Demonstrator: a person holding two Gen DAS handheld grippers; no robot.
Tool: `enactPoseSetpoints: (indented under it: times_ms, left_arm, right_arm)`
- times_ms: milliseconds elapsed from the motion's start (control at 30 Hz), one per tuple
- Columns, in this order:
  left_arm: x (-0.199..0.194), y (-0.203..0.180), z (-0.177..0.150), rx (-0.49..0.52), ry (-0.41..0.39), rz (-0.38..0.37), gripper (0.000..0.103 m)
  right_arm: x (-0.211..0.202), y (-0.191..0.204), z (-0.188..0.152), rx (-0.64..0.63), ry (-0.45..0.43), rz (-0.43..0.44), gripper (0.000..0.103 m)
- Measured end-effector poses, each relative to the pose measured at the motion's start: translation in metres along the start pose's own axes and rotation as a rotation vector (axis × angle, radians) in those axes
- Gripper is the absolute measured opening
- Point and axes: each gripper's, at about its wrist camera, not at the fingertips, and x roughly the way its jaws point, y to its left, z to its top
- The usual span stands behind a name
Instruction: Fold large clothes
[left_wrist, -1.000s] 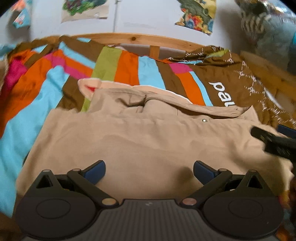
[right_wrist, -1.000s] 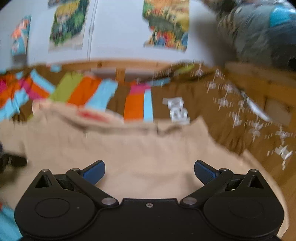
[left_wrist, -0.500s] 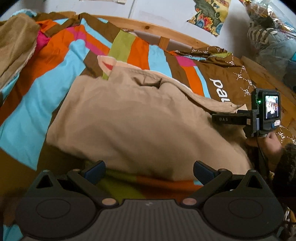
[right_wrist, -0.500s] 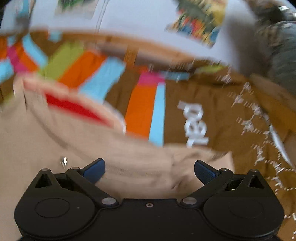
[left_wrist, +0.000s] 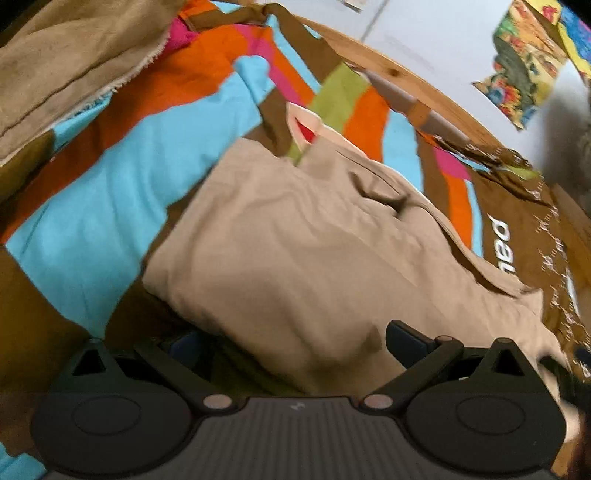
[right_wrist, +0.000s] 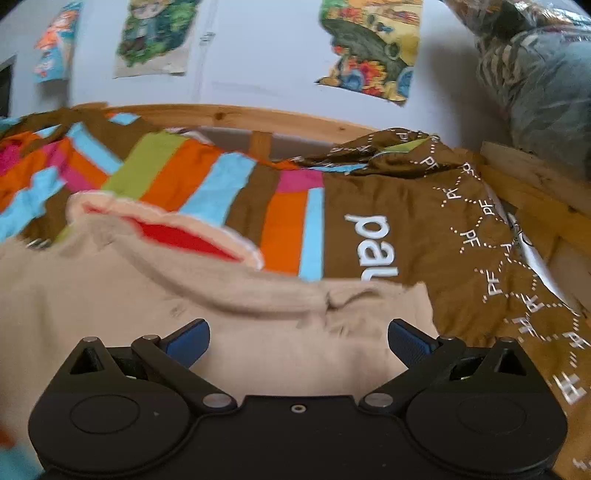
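Note:
A large beige garment (left_wrist: 303, 251) lies folded on the striped bedspread (left_wrist: 110, 192), with its red-lined hood at the far end (left_wrist: 304, 129). My left gripper (left_wrist: 291, 345) is open and tilted, low at the garment's near edge, its left finger partly under the fold. My right gripper (right_wrist: 297, 341) is open and empty, low over the garment's right part (right_wrist: 184, 310), where the hood (right_wrist: 177, 229) also shows.
A brown printed cover (right_wrist: 461, 236) lies on the right of the bed. A wooden bed rail (right_wrist: 258, 118) runs along the back wall with posters. A tan cloth (left_wrist: 66, 59) lies at the far left. A wrapped bundle (right_wrist: 535, 74) sits at the right.
The left gripper has dropped back to the garment's near edge and tilted. The right gripper has swung right, then settled over the garment's right part. Both stay open.

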Motion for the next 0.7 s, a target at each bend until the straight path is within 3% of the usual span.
enactPoseSetpoints:
  times_ms: [100,167,333,400,533,700]
  left_arm:
    - [0.003,-0.007,-0.001,0.019,-0.015,0.050,0.101]
    - [0.001,-0.012,-0.004,0.037,-0.024,0.074,0.094]
    - [-0.010,-0.012,-0.005,0.036,-0.061,0.035,0.085]
    - [-0.009,-0.004,-0.002,0.003,-0.053,0.013,0.082]
    - [-0.001,0.012,0.008,-0.113,-0.036,0.007,0.079]
    - [-0.001,0.014,0.013,-0.150,-0.046,0.039,0.059]
  right_arm:
    - [-0.037,0.019,-0.019,-0.071,0.020,0.016,0.102]
    - [-0.052,0.032,-0.032,-0.109,0.018,-0.031,0.102]
    - [-0.033,0.050,-0.068,-0.234,0.032,-0.098,0.102]
    - [-0.030,0.049,-0.079,-0.227,-0.011,-0.097,0.102]
    - [-0.025,0.043,-0.079,-0.169,-0.006,-0.073,0.102]
    - [-0.021,0.033,-0.079,-0.087,0.011,-0.037,0.102]
